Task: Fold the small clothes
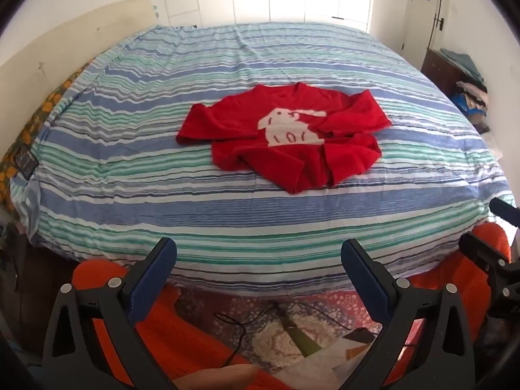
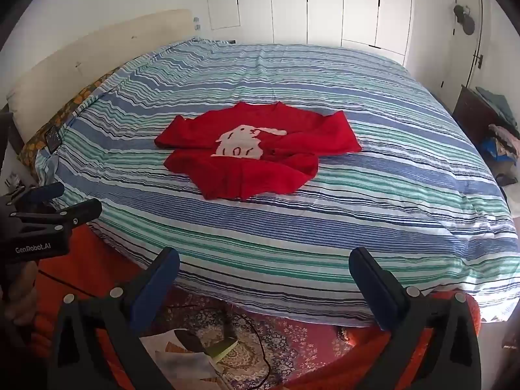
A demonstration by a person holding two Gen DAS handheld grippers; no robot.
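Two handheld grippers hang over the near edge of a bed, both tipped downward and both empty. At far left a pale headboard (image 1: 65, 42) backs the mattress, with an orange-flowered pillow (image 1: 48, 107) tucked against it under the cover. Next comes the left gripper (image 1: 258, 260), its blue-padded fingers (image 1: 152, 279) spread wide, nothing between them; in the right wrist view it shows at the left edge as a black body held in a hand (image 2: 19, 292). Across the bed stretches a striped bedspread (image 1: 130, 195) in blue, green and white. Near its middle, well apart from both tools, lies a small red sweater (image 1: 286, 136) with a white animal figure on its chest, rumpled, one sleeve flung out to the left, the other crumpled across its right side, the hem bunched toward the near edge. Below the bed's edge a patterned rug (image 2: 292, 341) carries papers (image 2: 182, 354) and a black cable (image 2: 256, 334). Farther right, the right gripper (image 2: 265, 268) likewise stands with fingers (image 2: 377, 286) fully apart, gripping nothing. White wardrobe doors (image 2: 325, 6) line the back wall, and at far right a heap of clothes (image 2: 500, 136) sits on dark furniture.
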